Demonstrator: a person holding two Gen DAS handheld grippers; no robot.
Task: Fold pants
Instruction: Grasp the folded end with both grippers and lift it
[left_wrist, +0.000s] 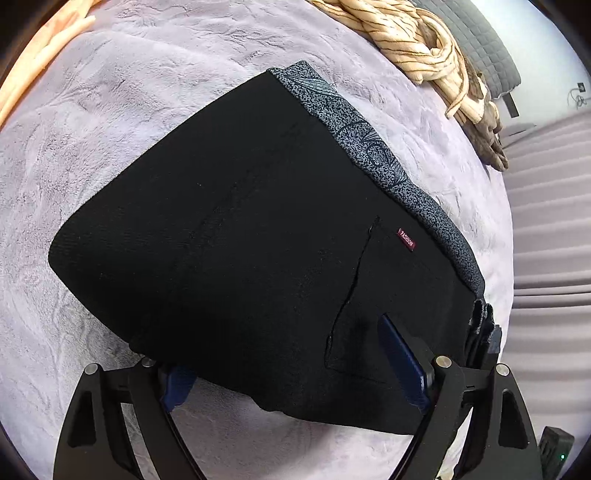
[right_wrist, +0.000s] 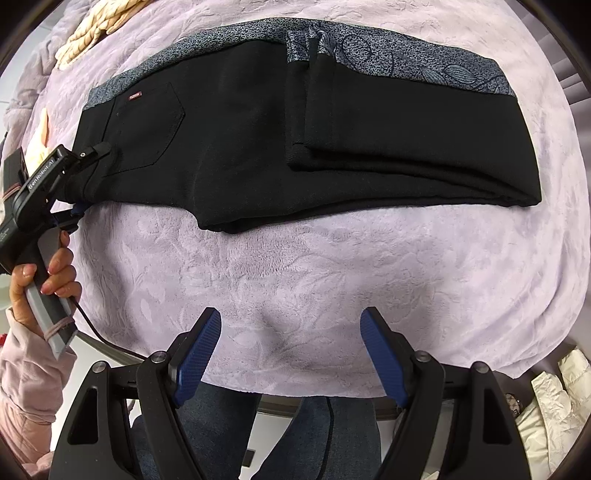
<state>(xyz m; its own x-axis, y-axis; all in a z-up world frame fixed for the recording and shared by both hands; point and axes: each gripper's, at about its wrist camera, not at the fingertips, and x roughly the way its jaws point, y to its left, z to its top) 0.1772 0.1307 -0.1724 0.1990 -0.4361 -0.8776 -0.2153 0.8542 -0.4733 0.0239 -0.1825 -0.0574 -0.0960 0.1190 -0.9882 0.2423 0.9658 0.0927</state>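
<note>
Black pants (right_wrist: 236, 122) with a grey patterned side stripe lie across a lilac fleece blanket (right_wrist: 295, 266), legs folded back over themselves at the right. The red label and back pocket show in the left wrist view (left_wrist: 406, 239). My left gripper (left_wrist: 288, 354) is at the waistband end of the pants (left_wrist: 229, 229); its jaws stand wide, one blue pad above the cloth and one below. It also shows in the right wrist view (right_wrist: 83, 184). My right gripper (right_wrist: 291, 350) is open and empty over bare blanket, near the front edge.
A cream striped garment (left_wrist: 417, 40) is heaped at the far edge of the blanket. White padded clothing (right_wrist: 554, 402) lies below the table at the right. My jeans-clad legs (right_wrist: 258, 435) are under the table edge.
</note>
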